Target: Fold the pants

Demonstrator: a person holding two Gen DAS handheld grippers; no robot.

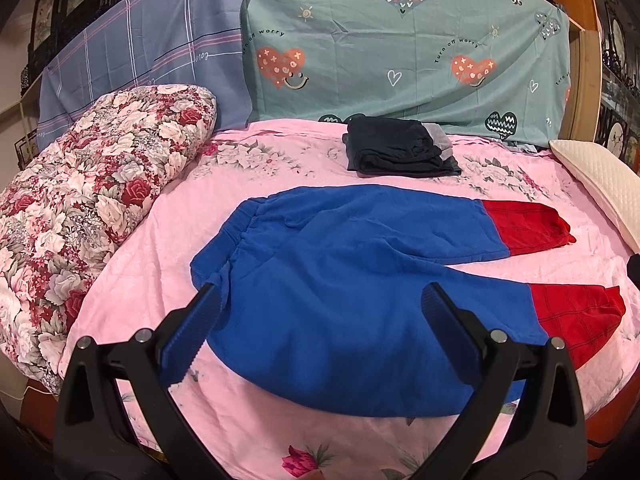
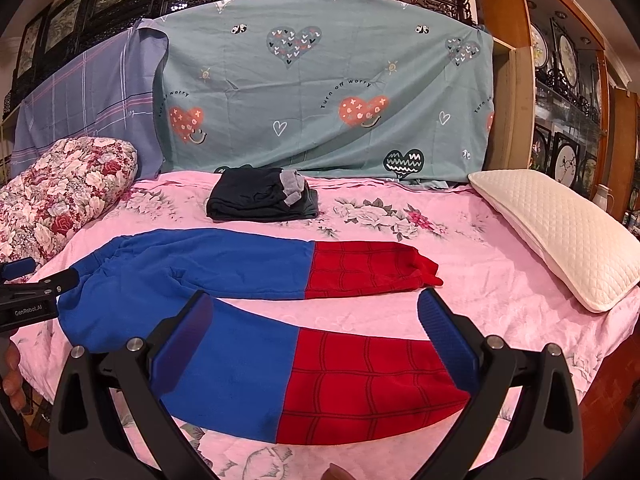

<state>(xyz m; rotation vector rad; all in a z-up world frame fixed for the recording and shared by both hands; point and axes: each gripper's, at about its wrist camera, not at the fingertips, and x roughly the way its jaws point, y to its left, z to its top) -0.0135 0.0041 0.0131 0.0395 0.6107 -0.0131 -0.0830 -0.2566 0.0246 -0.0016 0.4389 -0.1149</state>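
Observation:
Blue pants with red lower legs [image 1: 340, 280] lie spread flat on the pink floral bed, waistband at the left, both legs pointing right and slightly apart. They also show in the right wrist view [image 2: 248, 364]. My left gripper [image 1: 320, 300] is open and hovers over the near waistband corner and hip. My right gripper [image 2: 316, 312] is open and empty above the near leg, around where blue meets red. The left gripper's tip [image 2: 36, 280] shows at the left edge of the right wrist view, beside the waistband.
A folded dark garment pile [image 1: 400, 152] sits at the back of the bed [image 1: 280, 440]. A rolled floral quilt [image 1: 80, 208] lies at the left, a cream pillow [image 2: 560, 232] at the right. Draped sheets [image 1: 400, 40] cover the headboard behind.

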